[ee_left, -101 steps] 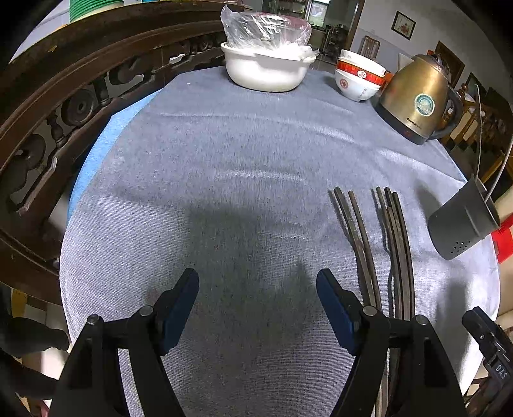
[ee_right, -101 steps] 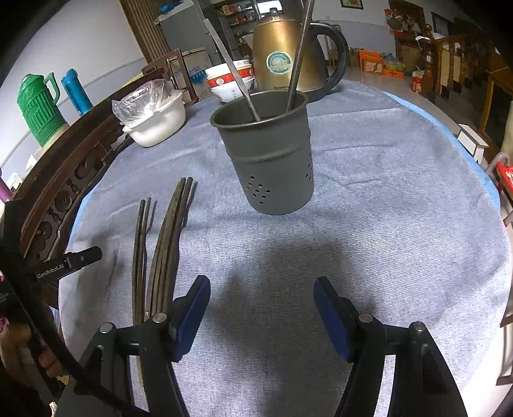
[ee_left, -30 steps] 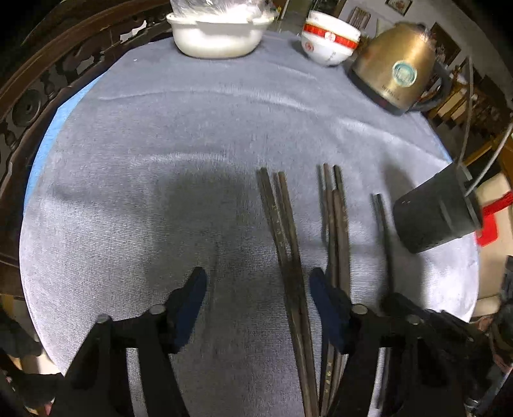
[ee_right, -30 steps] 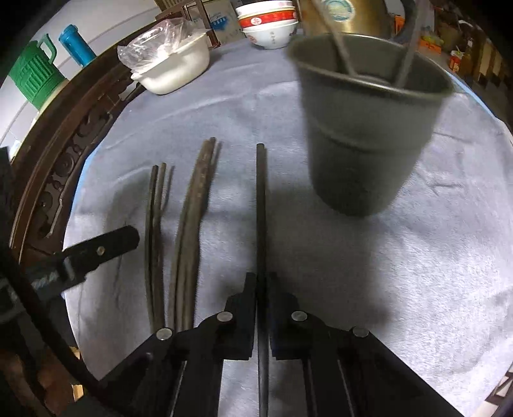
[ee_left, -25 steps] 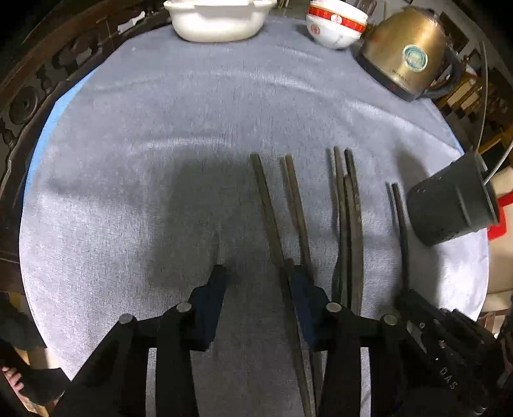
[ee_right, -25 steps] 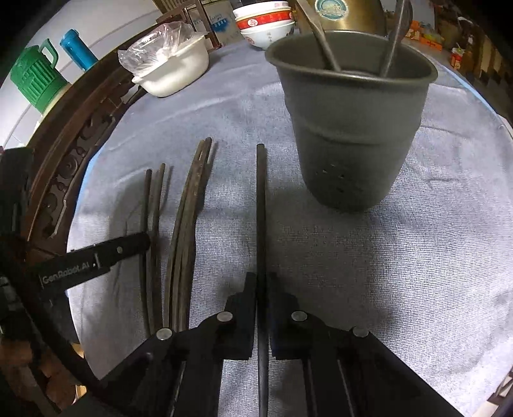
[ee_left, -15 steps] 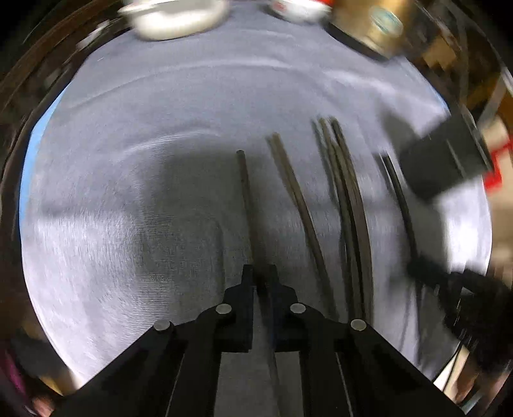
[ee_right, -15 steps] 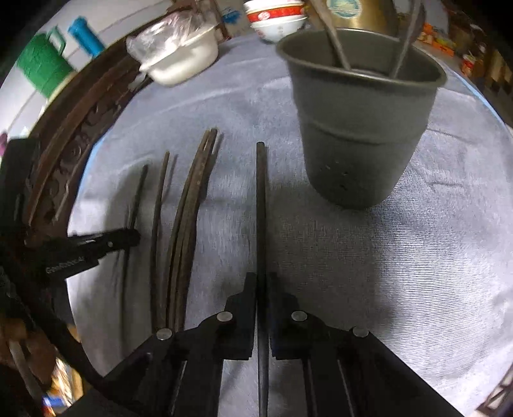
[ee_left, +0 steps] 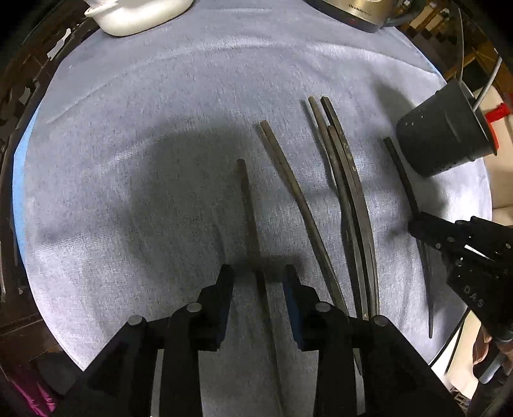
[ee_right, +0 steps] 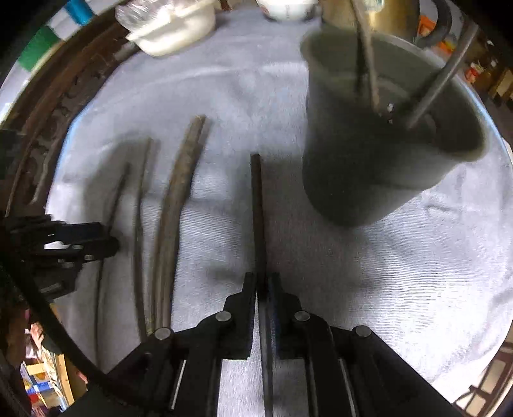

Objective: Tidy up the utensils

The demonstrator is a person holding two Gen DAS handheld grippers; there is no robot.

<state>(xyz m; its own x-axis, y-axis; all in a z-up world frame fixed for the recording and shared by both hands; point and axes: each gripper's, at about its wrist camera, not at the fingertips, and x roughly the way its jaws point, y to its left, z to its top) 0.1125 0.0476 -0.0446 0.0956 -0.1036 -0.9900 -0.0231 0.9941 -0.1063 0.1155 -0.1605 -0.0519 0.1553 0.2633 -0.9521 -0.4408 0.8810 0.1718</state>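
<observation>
Left gripper [ee_left: 258, 277]: jaws opening, one dark slender wooden chopstick [ee_left: 248, 205] loose between them on the grey tablecloth [ee_left: 160, 112], long axis along the fingers. Right gripper [ee_right: 263, 285]: clamped on another dark chopstick [ee_right: 258, 205], the grey perforated metal holder [ee_right: 368, 166] near, ahead-right, toward the cloth's right edge.

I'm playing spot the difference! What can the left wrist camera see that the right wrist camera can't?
Only the left wrist view shows the left gripper from behind, jaws opening around a dark chopstick with gaps either side.

Only the right wrist view looks into the grey metal utensil cup and shows the white patterned bowl.

Both show the grey tablecloth, loose dark chopsticks, and the right gripper clamping one chopstick.
</observation>
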